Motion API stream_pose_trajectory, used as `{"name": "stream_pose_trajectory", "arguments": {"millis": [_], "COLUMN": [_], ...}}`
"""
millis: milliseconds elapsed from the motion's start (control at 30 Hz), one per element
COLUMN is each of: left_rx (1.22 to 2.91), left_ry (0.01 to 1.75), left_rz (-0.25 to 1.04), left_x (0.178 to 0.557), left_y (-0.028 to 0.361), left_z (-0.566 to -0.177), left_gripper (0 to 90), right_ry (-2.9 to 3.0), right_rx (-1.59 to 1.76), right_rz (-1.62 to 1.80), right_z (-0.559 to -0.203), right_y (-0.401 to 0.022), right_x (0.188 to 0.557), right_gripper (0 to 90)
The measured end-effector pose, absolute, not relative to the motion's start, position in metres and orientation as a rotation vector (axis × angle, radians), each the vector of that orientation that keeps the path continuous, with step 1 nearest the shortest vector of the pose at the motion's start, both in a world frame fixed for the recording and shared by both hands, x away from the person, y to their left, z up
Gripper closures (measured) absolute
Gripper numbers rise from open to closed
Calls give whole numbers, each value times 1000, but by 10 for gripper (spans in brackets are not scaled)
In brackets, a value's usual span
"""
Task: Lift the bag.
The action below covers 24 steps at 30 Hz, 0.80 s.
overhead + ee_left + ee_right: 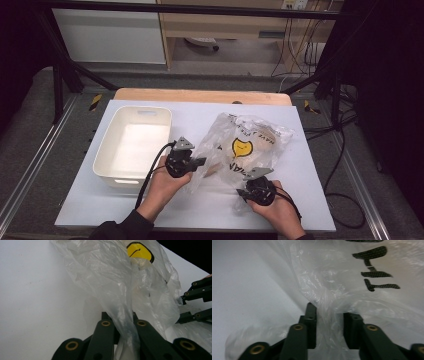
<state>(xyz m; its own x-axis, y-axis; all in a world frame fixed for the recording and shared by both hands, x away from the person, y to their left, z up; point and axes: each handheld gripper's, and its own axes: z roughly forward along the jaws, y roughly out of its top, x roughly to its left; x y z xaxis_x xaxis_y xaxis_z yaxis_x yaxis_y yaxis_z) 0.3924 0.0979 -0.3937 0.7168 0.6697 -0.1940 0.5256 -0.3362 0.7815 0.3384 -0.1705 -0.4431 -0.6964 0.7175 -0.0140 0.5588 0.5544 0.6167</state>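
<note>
Bin: white tub (134, 145), empty, left of the plastic bag (245, 142).
Print: yellow smiley (241, 147); black lettering unreadable.
Left gripper (122, 321): fingers pinching the bag's film.
Right gripper (329, 315): fingers straddling film; whether they press it, unclear.

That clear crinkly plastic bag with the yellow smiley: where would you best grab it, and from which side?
Probably at the loose bunched edge nearest the person, coming in low from the near side. The clear plastic bag lies slack, with thin folds there. The left gripper already pinches one; film also sits between the right gripper jaws.
</note>
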Motion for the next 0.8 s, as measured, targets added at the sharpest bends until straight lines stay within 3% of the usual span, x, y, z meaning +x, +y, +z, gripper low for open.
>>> {"name": "stream_pose_trajectory", "arguments": {"millis": [133, 200, 433, 800], "left_rx": [2016, 2013, 2010, 2004], "left_ry": [913, 916, 916, 907], "left_rz": [202, 199, 209, 252], "left_x": [393, 393, 395, 402], "left_y": [98, 98, 101, 106], "left_z": [-394, -393, -389, -369], "left_gripper": [900, 900, 900, 900], "right_ry": [2532, 2538, 2543, 2492], "right_rx": [1043, 1034, 981, 923], "right_rz": [859, 853, 866, 942], "right_z": [-443, -443, -439, -395], "right_y": [-171, -170, -172, -181], "right_x": [340, 341, 340, 344], "right_gripper": [863, 890, 900, 900]}}
